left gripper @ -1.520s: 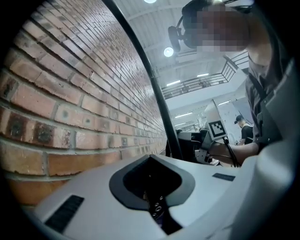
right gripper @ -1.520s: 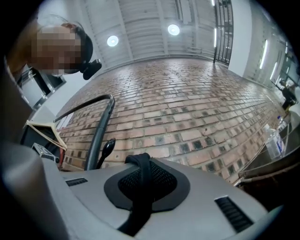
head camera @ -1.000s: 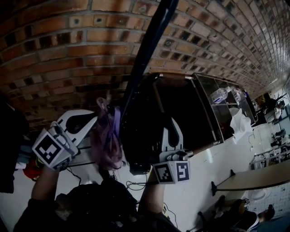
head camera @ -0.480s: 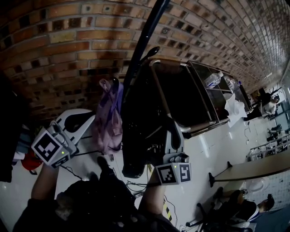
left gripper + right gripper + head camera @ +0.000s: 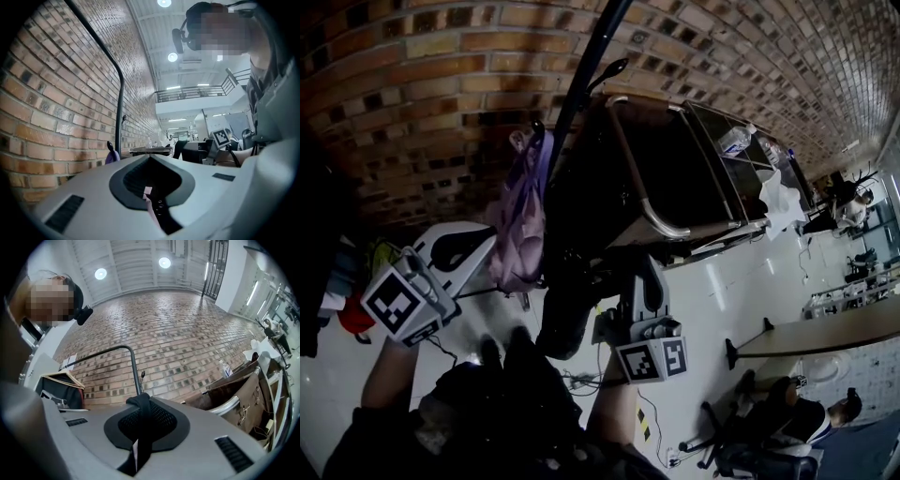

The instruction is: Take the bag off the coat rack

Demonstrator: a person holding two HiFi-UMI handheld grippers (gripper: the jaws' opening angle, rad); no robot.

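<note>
Grips the strap [image 5: 139, 425] of the black bag [image 5: 565, 317] in the closed right claw [image 5: 142, 404], left claw [image 5: 151, 158] shut and empty; bag mid-frame beside the rack pole [image 5: 584, 80]. Risks catching a hook [image 5: 614, 67] or dragging the purple bag [image 5: 523, 234] off too.

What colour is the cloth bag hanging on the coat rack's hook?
The bag is purple, shading to pink lower down; the head view shows it best.
</note>
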